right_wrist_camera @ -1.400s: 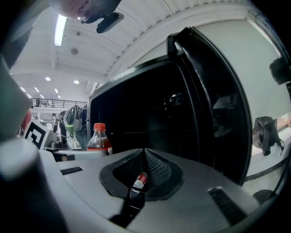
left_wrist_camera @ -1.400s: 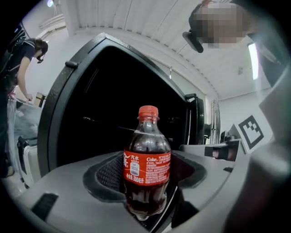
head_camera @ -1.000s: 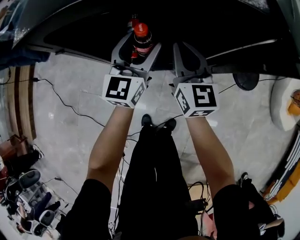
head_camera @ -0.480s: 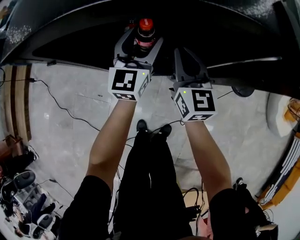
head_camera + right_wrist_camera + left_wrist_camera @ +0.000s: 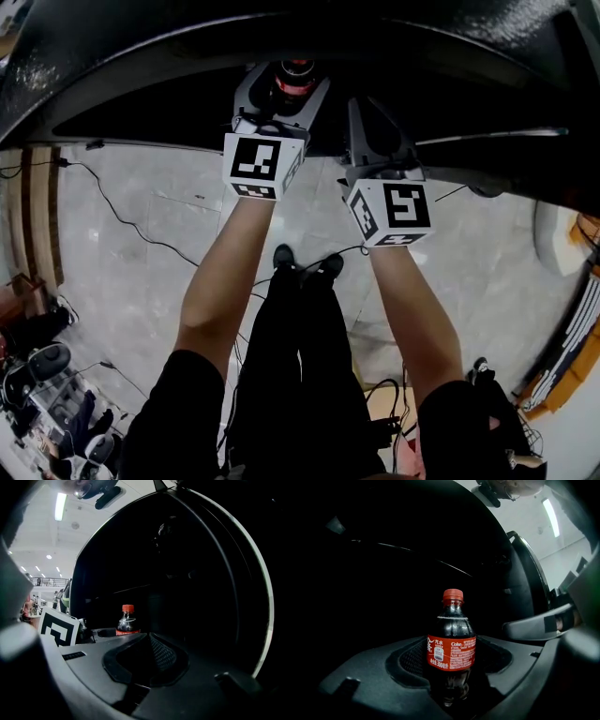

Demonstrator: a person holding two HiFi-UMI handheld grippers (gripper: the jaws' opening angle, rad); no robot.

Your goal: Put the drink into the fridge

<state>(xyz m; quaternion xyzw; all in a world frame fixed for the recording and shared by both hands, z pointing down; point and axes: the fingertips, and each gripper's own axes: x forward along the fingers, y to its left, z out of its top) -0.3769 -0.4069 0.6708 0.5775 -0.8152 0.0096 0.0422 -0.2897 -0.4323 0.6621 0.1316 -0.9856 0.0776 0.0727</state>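
Looks like a big lab or workshop hall, not a home. Pale tiled floor (image 5: 141,253) with black cables (image 5: 122,208) trailing across the left of the head view, gear piled (image 5: 47,394) at lower left. High white ceiling (image 5: 33,531) with strip lights (image 5: 60,506) at upper left of the right gripper view.

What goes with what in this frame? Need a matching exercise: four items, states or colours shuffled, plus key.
Items:
1. bottle cap
2. left gripper
3. right gripper
4. floor

States or colours:
A. grey
B. red
C. jaws together, nothing between them
D. shut on the cola bottle, which stands upright

Pairs: 1-B, 2-D, 3-C, 4-A
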